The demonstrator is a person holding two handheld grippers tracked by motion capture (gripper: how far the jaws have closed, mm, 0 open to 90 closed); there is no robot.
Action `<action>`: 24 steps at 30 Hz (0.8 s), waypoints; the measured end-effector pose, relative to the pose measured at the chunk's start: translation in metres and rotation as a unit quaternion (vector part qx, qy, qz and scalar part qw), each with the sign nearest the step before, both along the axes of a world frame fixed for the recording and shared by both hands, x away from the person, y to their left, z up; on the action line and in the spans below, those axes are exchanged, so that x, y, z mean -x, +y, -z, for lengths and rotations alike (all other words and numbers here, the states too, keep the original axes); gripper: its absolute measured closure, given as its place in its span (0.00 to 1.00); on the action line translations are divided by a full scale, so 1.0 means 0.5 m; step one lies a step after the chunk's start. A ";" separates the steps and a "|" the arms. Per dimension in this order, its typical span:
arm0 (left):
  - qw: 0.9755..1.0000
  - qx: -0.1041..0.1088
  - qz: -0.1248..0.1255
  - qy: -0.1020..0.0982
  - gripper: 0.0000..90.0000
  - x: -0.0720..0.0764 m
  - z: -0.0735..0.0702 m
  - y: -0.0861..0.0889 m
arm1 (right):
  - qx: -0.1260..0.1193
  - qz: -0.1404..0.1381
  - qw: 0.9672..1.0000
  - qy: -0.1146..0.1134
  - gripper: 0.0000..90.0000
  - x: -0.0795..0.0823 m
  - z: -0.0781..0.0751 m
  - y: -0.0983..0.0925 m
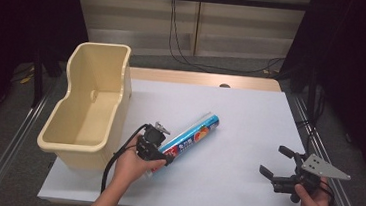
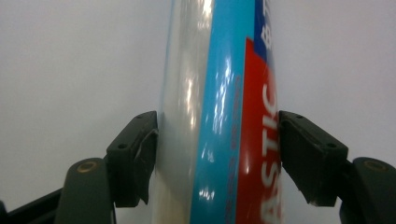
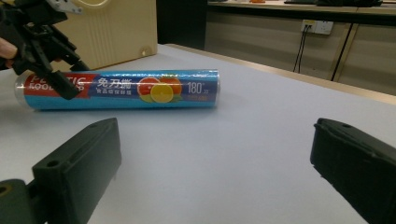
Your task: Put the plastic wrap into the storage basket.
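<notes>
A long roll of plastic wrap, blue with a red label and orange fruit pictures, lies slantwise at the middle of the white table sheet. My left gripper is shut on the roll's near end. In the left gripper view both black jaws press the sides of the roll, one on each side of my left gripper. My right gripper stands open near the table's front right with nothing between its jaws. In the right gripper view the roll lies beyond my open right gripper, and the left gripper clamps the roll's left end.
A tall beige plastic bin stands empty at the table's left edge, just left of the left hand, and the bin rises behind the roll. Cables hang at the back wall. Bare white sheet spreads between the two grippers.
</notes>
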State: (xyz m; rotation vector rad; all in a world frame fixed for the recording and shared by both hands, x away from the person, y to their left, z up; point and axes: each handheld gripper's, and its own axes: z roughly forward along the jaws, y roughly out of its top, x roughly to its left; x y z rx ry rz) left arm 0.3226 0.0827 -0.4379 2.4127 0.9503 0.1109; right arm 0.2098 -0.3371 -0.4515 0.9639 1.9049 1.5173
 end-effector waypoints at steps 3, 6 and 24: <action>1.000 0.026 -0.004 -0.005 0.35 -0.021 -0.003 -0.010 | 0.002 -0.002 1.000 0.000 0.02 0.001 0.000 0.001; 0.999 0.040 -0.010 -0.004 0.31 -0.041 -0.006 -0.023 | 0.001 0.000 1.000 -0.002 0.02 0.001 0.000 -0.001; 1.000 0.016 0.006 0.014 0.29 -0.116 0.013 -0.106 | 0.003 0.001 1.000 -0.002 0.02 0.001 0.000 -0.007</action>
